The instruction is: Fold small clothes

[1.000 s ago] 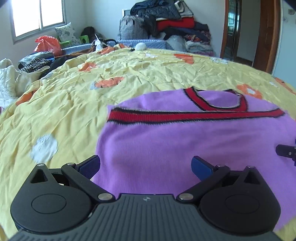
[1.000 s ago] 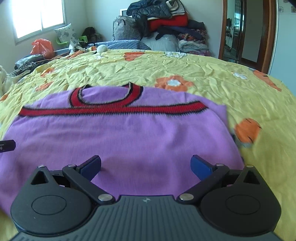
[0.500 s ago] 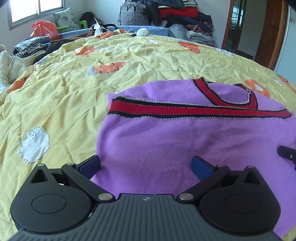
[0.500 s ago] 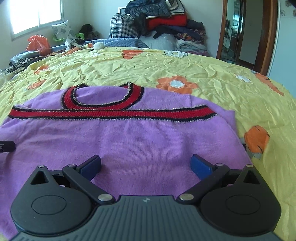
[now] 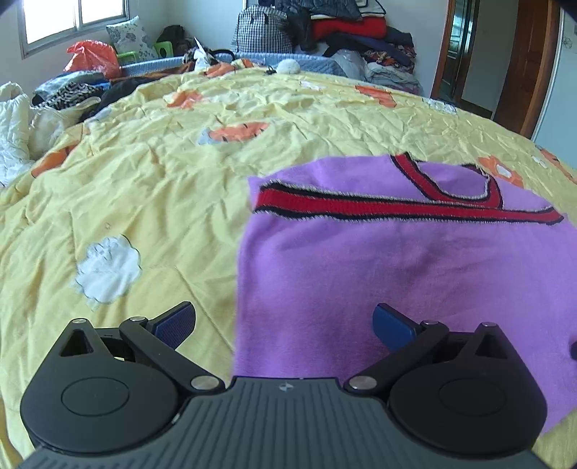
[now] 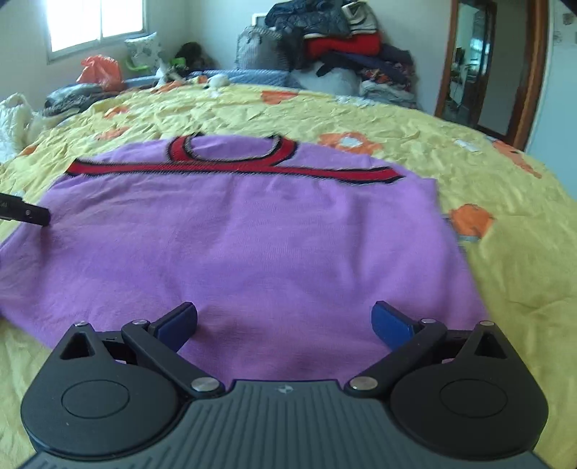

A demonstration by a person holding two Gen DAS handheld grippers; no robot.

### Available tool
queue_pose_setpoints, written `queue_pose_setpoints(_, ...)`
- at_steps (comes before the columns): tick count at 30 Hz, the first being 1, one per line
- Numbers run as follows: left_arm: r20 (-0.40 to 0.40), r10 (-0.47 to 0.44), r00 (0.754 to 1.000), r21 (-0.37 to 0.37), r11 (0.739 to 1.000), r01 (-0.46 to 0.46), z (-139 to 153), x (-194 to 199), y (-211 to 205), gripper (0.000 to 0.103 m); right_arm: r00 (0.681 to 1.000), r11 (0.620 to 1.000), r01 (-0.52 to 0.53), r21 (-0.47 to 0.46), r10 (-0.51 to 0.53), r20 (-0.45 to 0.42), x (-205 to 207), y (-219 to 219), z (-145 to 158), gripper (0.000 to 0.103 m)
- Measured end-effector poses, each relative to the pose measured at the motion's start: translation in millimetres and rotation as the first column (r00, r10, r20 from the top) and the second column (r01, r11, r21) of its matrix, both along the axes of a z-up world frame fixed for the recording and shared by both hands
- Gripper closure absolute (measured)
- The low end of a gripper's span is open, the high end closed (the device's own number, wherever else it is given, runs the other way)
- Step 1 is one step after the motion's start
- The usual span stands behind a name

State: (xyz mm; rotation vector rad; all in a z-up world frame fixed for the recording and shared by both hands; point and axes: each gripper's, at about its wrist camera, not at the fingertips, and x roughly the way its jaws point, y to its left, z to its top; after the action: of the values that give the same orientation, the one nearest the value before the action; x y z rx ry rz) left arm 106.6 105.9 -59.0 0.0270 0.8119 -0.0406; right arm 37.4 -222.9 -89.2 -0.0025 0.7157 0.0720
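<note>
Bedroom scene: a yellow quilt with orange and white patches covers the bed and serves as the folding surface. On it lies the purple sweater, spread flat with its red-and-black neckband at twelve o'clock and its hem toward the cameras. In the left wrist view the garment fills the field from three to six o'clock, its left edge running down between the fingers. No sleeve shows on either side; whether they are tucked under cannot be told.

Left gripper: fingers spread wide, grasping nothing, straddling the sweater's left edge near the hem, one pad over quilt and the other over knit. Right gripper: fingers likewise released and empty, both over the hem region, nearer the right edge. A dark tip at nine o'clock in the right wrist view is probably the other gripper's finger.

Progress, judged from the layout: the sweater is laid out and smoothed, but the body shows no crosswise fold. Remaining, probably, are pinching the hem corners, carrying them to the neckband, and any further halving.

Beyond the bed, at twelve o'clock, a clothes pile stands against the wall; a window at eleven, a wooden door frame at two.
</note>
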Motion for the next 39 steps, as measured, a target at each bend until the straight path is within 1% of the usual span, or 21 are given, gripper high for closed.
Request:
queue_pose_setpoints(2,-0.004,0.009,1.0,-0.001,1.0,-0.009,0,6,5,0.0,1.0,1.0,0.0,0.018,0.0,-0.004,1,-5,-1,0.0)
queue_pose_setpoints(4,-0.011,-0.001,1.0,-0.019,1.0,0.001,0,16,10,0.0,0.999,1.0,0.001,0.028,0.0,-0.038,3,-3,-4,0.0)
queue_pose_setpoints(5,-0.019,-0.018,1.0,-0.043,0.999,0.017,-1,22,13,0.0,1.0,0.999,-0.006,0.042,0.006,-0.016,0,-1,-2,0.0)
queue_pose_setpoints(7,-0.038,-0.044,0.998,-0.108,0.993,0.039,-2,34,20,0.0,0.996,0.996,-0.012,0.086,0.004,0.087,-13,5,11,0.0)
queue_pose_setpoints(8,-0.048,-0.054,0.997,-0.136,0.99,0.047,-3,40,25,0.0,0.983,0.995,0.012,0.097,-0.029,0.18,-26,9,21,0.0)
queue_pose_setpoints(10,-0.056,-0.075,0.996,-0.134,0.989,0.067,-4,49,29,0.0,0.925,0.991,0.033,0.128,-0.079,0.372,-51,20,32,0.0)
queue_pose_setpoints(12,-0.058,-0.107,0.993,-0.127,0.987,0.099,-5,55,30,0.0,0.855,0.992,-0.009,0.123,-0.056,0.516,-74,32,27,0.0)
queue_pose_setpoints(13,-0.061,-0.122,0.991,-0.135,0.984,0.113,-6,57,31,0.0,0.819,0.992,-0.055,0.11,-0.018,0.574,-81,36,24,0.0)
queue_pose_setpoints(14,-0.06,-0.134,0.989,-0.147,0.981,0.124,-7,58,33,0.0,0.814,0.993,-0.086,0.081,0.023,0.581,-81,42,25,0.0)
queue_pose_setpoints(16,-0.057,-0.153,0.987,-0.163,0.976,0.142,-9,61,38,0.0,0.853,0.993,-0.115,0.025,0.085,0.514,-71,57,26,0.0)
queue_pose_setpoints(17,-0.054,-0.169,0.984,-0.169,0.973,0.157,-10,63,39,0.0,0.856,0.989,-0.148,0.014,0.121,0.503,-68,62,25,0.0)
queue_pose_setpoints(19,-0.049,-0.2,0.979,-0.173,0.967,0.188,-11,68,38,0.0,0.851,0.985,-0.172,0.005,0.146,0.504,-67,72,23,0.0)
queue_pose_setpoints(24,-0.061,-0.291,0.955,-0.189,0.943,0.275,-13,91,25,0.0,0.878,0.973,-0.231,0.024,0.198,0.435,-54,90,21,0.0)
queue_pose_setpoints(26,-0.071,-0.352,0.933,-0.249,0.912,0.326,-11,102,23,0.0,0.887,0.968,-0.249,0.025,0.218,0.407,-51,96,21,0.0)
queue_pose_setpoints(28,-0.078,-0.385,0.92,-0.339,0.878,0.339,-11,111,28,0.0,0.887,0.965,-0.261,0.022,0.231,0.401,-52,101,20,0.0)
queue_pose_setpoints(30,-0.057,-0.432,0.9,-0.435,0.822,0.367,-10,115,35,0.0,0.888,0.966,-0.255,0.035,0.22,0.405,-54,102,18,0.0)
queue_pose_setpoints(32,-0.046,-0.403,0.914,-0.519,0.792,0.323,-15,118,48,0.0,0.9,0.968,-0.245,0.054,0.206,0.384,-53,104,19,0.0)
queue_pose_setpoints(33,-0.042,-0.384,0.922,-0.58,0.761,0.291,-20,120,57,0.0,0.909,0.969,-0.239,0.065,0.2,0.365,-49,106,20,0.0)
queue_pose_setpoints(35,-0.056,-0.351,0.935,-0.703,0.679,0.213,-32,126,75,0.0,0.921,0.963,-0.258,0.074,0.222,0.321,-44,115,23,0.0)
queue_pose_setpoints(38,-0.079,-0.339,0.937,-0.803,0.578,0.142,-42,138,95,0.003,0.907,0.947,-0.317,0.057,0.284,0.311,-41,131,25,0.0)
queue_pose_setpoints(39,-0.078,-0.337,0.938,-0.82,0.557,0.132,-43,140,99,0.005,0.907,0.946,-0.321,0.047,0.293,0.304,-41,137,26,0.0)
